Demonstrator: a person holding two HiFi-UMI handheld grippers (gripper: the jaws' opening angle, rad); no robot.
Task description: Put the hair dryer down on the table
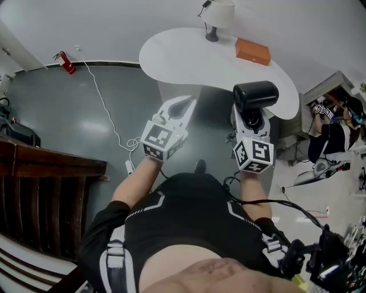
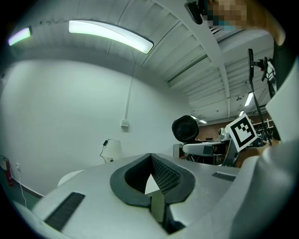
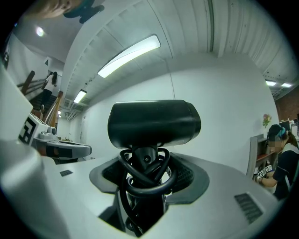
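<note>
Head view, surroundings: a white kidney-shaped table (image 1: 189, 57) stands ahead of you. It carries a white shaded lamp (image 1: 218, 16) at its far edge and a flat orange box (image 1: 252, 51) towards its right end. A red fire extinguisher (image 1: 66, 63) leans at the wall on the grey floor, and a thin white cable (image 1: 103, 103) runs from there to a white power strip (image 1: 130, 167). A dark wooden slatted piece (image 1: 40, 189) stands at your left, and a seated person (image 1: 331, 137) is at the far right.

Task item: a black hair dryer (image 1: 255, 94) with a short barrel, its black cord looped round the handle. It is held in the air, seen against the table's near edge, barrel above the jaws.

Your right gripper (image 1: 251, 117): jaws wide, clamped on the corded handle.

Your left gripper (image 1: 187, 105): jaw tips together, nothing between them.

Markings: black-and-white square patterns on both gripper cubes.
</note>
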